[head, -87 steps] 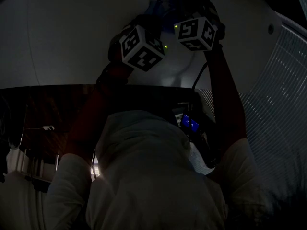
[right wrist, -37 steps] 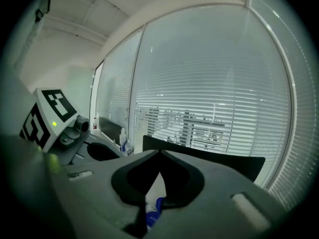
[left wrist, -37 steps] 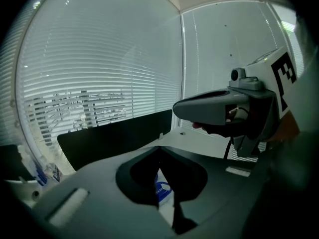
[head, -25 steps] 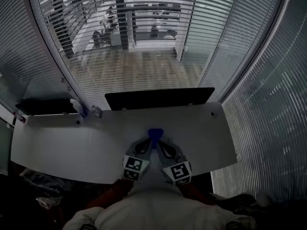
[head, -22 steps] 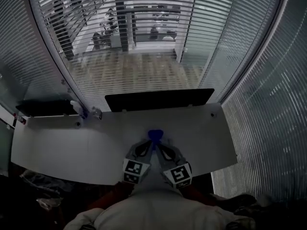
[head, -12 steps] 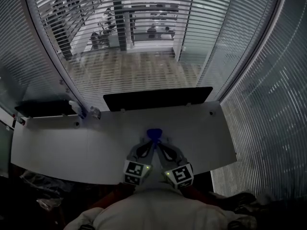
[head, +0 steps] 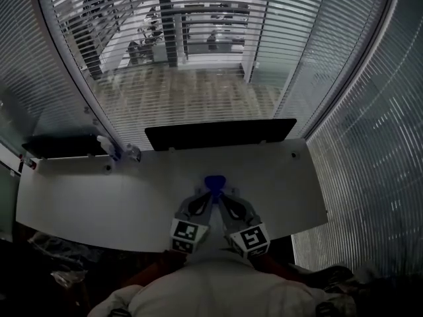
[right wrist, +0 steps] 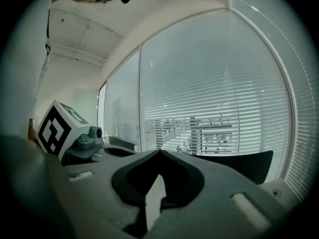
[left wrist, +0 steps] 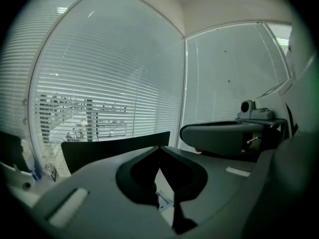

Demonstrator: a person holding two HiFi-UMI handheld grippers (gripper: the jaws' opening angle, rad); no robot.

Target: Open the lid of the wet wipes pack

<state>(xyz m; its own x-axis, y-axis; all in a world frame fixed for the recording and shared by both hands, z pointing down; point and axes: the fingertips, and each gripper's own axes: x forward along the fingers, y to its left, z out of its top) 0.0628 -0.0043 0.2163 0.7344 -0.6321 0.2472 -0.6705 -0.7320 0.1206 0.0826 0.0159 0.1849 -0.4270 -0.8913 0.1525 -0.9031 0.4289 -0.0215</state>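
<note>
While both grippers reach forward over the white table point(head: 99, 203) and converge near its middle, the wet wipes pack point(head: 213, 182) shows in the head view as a small blue object right at their tips. It is too small there for the lid's state to be read. Left gripper point(head: 209, 193): jaws closed tip to tip. Through the slot behind the tips a white surface with small print point(left wrist: 165, 202) is visible, and whether the jaws pinch any part of it cannot be told. Right gripper point(head: 220, 193): jaws fully closed with nothing between them, only bare table showing in the slot. A black panel point(head: 218, 135) stands along the table's far edge, slatted blinds point(head: 198, 58) rise behind it, and small bottles point(head: 110, 148) sit at the far left.
</note>
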